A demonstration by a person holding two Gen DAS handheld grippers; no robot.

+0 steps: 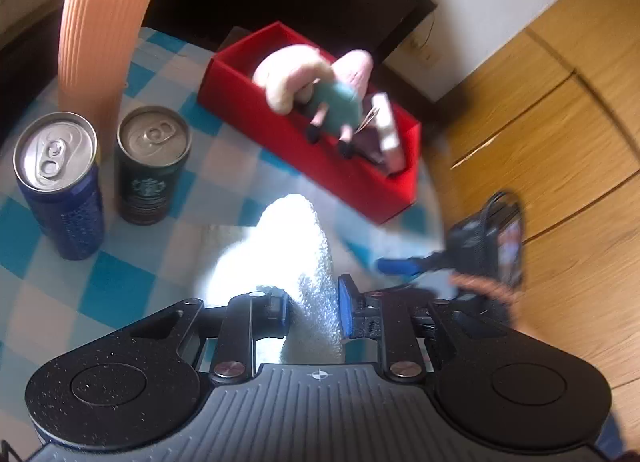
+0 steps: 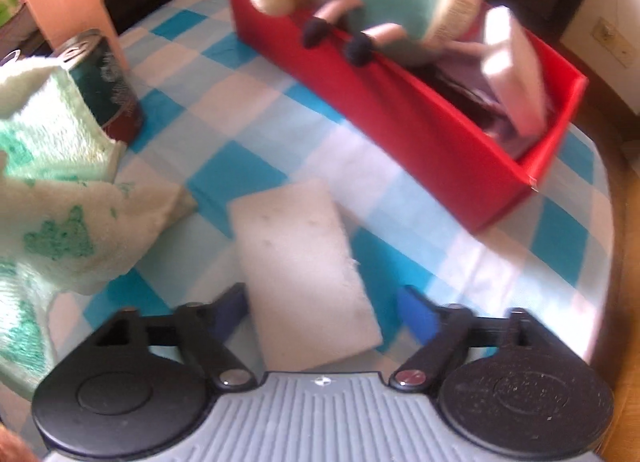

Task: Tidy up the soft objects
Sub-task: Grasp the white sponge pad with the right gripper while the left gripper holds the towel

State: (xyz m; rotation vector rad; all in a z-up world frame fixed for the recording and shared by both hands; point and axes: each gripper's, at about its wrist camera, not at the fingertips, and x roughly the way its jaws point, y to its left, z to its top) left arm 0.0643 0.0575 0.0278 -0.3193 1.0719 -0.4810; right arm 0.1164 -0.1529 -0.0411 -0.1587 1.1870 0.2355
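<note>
White fluffy towel (image 1: 304, 274) sits between the left gripper's (image 1: 314, 308) fingers, which pinch it above the checked desk (image 1: 120, 286). The right gripper (image 2: 320, 310) hovers with fingers spread wide around a white sponge (image 2: 304, 262) lying flat on the desk, not pressing it. A red box (image 2: 420, 134) nearby holds a plush toy (image 2: 392, 10).

On the table (image 2: 256, 134), the box (image 2: 420, 130) stands far right, with a plush toy (image 2: 384, 2) and a sponge (image 2: 516, 78) in it. A second sponge (image 2: 304, 274) lies near, in front of the box, and the towel (image 2: 52, 190) is to its left. Far left stand two cans (image 1: 152, 166), side by side, with a vase (image 1: 100, 30) just behind them.
</note>
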